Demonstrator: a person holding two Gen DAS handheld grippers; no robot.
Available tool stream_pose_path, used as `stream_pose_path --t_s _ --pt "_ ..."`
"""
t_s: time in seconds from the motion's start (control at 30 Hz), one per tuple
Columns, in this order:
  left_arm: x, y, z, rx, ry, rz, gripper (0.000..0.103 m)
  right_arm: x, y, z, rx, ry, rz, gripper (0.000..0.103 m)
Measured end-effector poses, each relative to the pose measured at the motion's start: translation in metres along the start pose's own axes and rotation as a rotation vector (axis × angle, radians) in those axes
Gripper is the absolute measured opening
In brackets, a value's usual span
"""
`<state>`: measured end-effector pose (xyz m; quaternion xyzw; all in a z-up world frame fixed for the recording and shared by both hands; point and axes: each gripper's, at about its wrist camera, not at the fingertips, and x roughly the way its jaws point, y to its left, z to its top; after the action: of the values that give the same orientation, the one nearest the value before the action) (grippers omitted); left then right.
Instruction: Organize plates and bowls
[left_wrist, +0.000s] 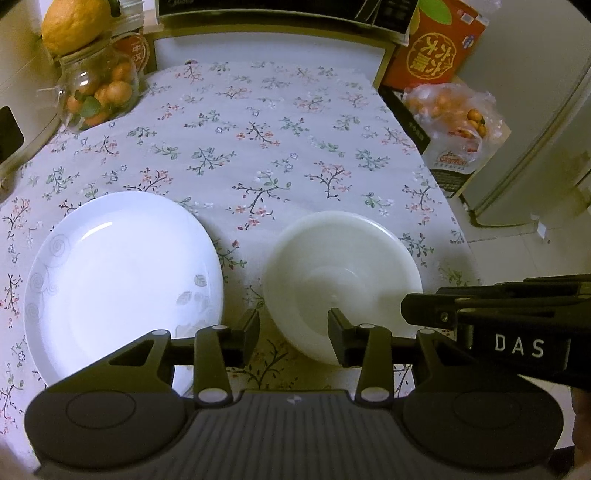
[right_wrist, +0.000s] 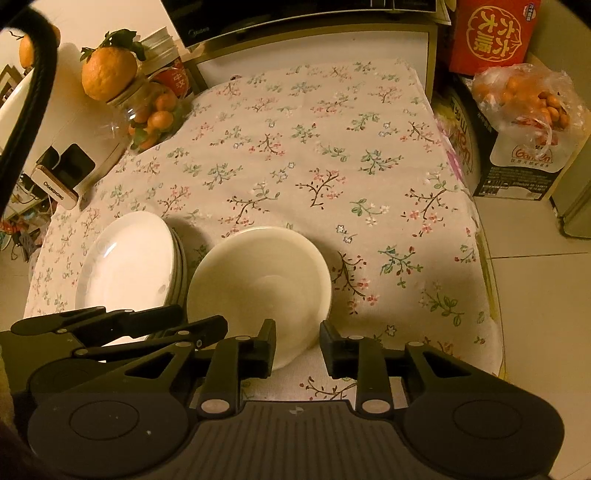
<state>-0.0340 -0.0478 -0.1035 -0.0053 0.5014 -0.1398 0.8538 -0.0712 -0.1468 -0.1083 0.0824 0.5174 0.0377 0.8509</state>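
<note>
The white bowl stood beside the plates on the flowered tablecloth. Both the left gripper and the right gripper were released, straddling the bowl's near rim without pressing it. Readable writing: "DAS", "CHANGHONG" on a box, "Garden" on a carton

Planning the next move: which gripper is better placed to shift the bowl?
Either; slightly the right gripper. Its open jaws straddle the bowl rim; left gripper also brackets it.
</note>
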Motion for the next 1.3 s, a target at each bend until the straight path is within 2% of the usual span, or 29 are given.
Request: stream_pose_path --t_s 0.47,0.57,0.77,0.97,1.03,1.3 --pt "-0.004 0.003 0.002 -0.022 -0.020 -0.005 0.039 -0.005 -0.001 0.003 0.000 -0.038 -0.024 0.041" --pt "-0.004 0.005 0.003 -0.027 -0.024 -0.004 0.039 -0.006 -0.001 0.004 -0.005 -0.048 -0.041 0.047" --pt "-0.002 0.009 0.005 -0.052 -0.024 -0.011 0.041 -0.009 -0.005 0.005 0.013 -0.071 -0.073 0.067" --pt "-0.001 0.016 0.011 -0.092 -0.031 -0.049 0.044 -0.010 -0.010 0.009 0.048 -0.083 -0.072 0.080" --pt "-0.001 0.020 0.014 -0.119 -0.029 -0.077 0.044 -0.011 -0.011 0.011 0.062 -0.089 -0.066 0.088" --pt "0.004 0.028 0.019 -0.183 -0.016 -0.145 0.043 -0.012 -0.015 0.014 0.112 -0.087 -0.013 0.096"
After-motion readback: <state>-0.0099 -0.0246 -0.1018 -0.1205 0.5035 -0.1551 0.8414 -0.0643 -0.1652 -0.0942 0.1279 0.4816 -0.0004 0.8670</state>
